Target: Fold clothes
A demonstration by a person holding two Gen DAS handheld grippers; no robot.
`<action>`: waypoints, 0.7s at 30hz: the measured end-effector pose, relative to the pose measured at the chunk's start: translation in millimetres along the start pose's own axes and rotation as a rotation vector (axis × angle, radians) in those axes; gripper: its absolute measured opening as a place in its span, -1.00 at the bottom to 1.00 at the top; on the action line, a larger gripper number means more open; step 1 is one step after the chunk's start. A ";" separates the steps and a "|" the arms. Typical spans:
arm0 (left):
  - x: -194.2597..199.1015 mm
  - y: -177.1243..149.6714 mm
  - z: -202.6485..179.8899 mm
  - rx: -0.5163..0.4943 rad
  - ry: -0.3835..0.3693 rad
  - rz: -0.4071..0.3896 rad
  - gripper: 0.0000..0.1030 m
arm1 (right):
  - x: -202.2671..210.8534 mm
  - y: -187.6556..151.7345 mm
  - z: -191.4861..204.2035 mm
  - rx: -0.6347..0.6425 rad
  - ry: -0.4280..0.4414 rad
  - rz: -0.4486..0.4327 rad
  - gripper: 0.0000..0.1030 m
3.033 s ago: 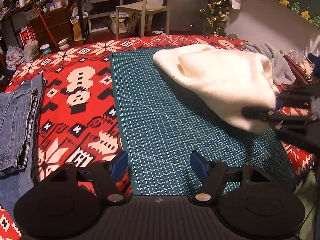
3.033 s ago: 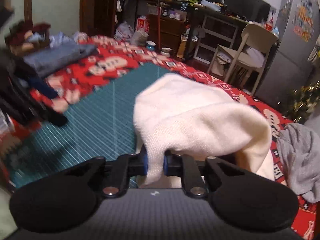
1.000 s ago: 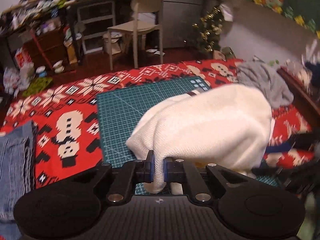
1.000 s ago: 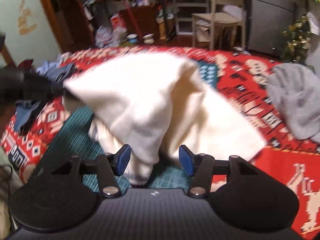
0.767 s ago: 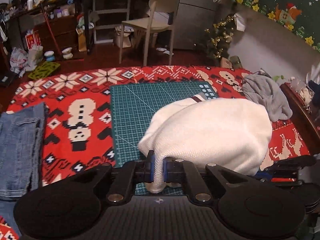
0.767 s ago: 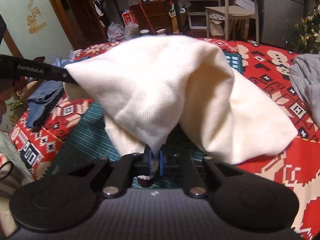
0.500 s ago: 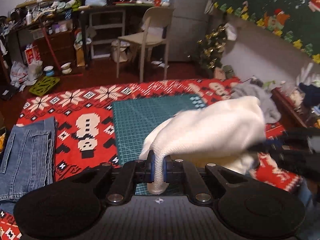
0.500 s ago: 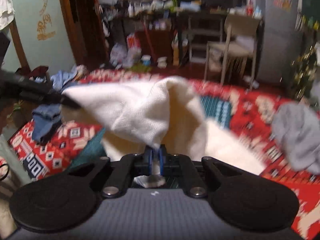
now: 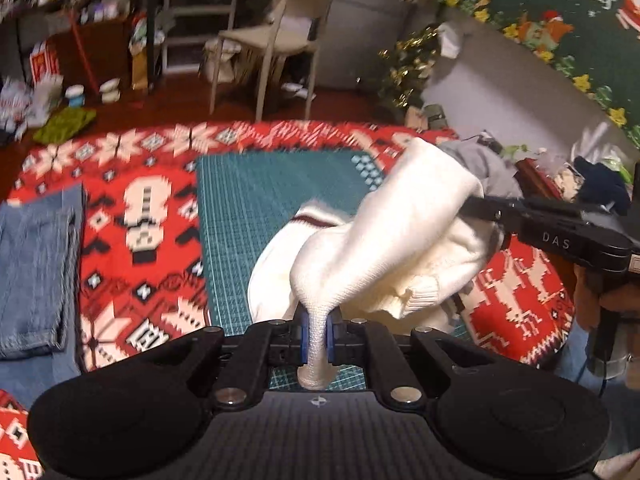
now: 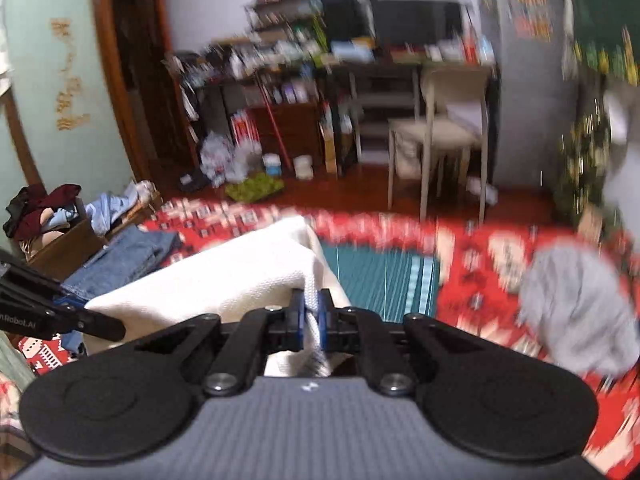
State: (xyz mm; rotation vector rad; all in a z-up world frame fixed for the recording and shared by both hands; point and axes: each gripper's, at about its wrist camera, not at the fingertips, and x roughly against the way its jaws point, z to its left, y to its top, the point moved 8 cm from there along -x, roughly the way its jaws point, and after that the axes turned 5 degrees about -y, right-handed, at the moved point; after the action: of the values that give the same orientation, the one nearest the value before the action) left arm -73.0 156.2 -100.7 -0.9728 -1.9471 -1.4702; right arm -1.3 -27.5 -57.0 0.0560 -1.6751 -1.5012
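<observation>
So the left hand-held gripper point(image 9: 317, 328) is pinching a bunched bit of the white sweater point(image 9: 384, 248) between its blue pads, jaws fully closed on the knit. The right hand-held gripper point(image 10: 309, 320) is doing the same on another edge, clamped tight on a fold of fabric. Between them the sweater is hanging up off the green mat point(image 9: 256, 200), stretched in a loose sling, with its lower part and a dark-striped hem drooping down onto the mat.

Away from the mat there's a pile of jeans point(image 9: 36, 264) lying on the red blanket point(image 9: 132, 240) to its left, and a grey garment point(image 10: 576, 312) heaped off its right side.

What I'd worry about: both grips are looking like thin pinches on stretchy knit, so a quick tug could be pulling a corner free. Also the sagging middle is bunching, so it could be landing creased or half off the mat. Right view is blurry, so hard to judge more.
</observation>
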 end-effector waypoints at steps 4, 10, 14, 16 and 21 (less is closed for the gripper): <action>-18.8 -6.0 10.3 -0.022 0.052 0.011 -0.80 | -22.9 -14.1 -12.5 -0.047 -0.003 0.053 -0.71; -36.6 1.5 34.1 0.037 0.097 0.003 -0.54 | -45.3 -29.3 -28.8 -0.097 -0.005 0.103 -0.25; -36.9 7.7 47.0 0.063 0.147 -0.024 -0.33 | -42.9 -32.4 -37.6 -0.098 -0.008 0.101 -0.01; -34.9 6.3 50.2 0.082 0.144 -0.029 -0.28 | -40.0 -36.9 -43.7 -0.107 -0.006 0.114 0.03; -28.3 -6.5 43.9 0.023 0.144 -0.037 -0.18 | -34.9 -57.6 -42.5 -0.055 0.010 0.160 0.07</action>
State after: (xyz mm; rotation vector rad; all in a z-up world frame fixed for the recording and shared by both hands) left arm -59.8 190.6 -138.3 -0.8020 -1.8839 -1.4916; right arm 18.1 -57.6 -128.0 -0.0981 -1.5910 -1.4229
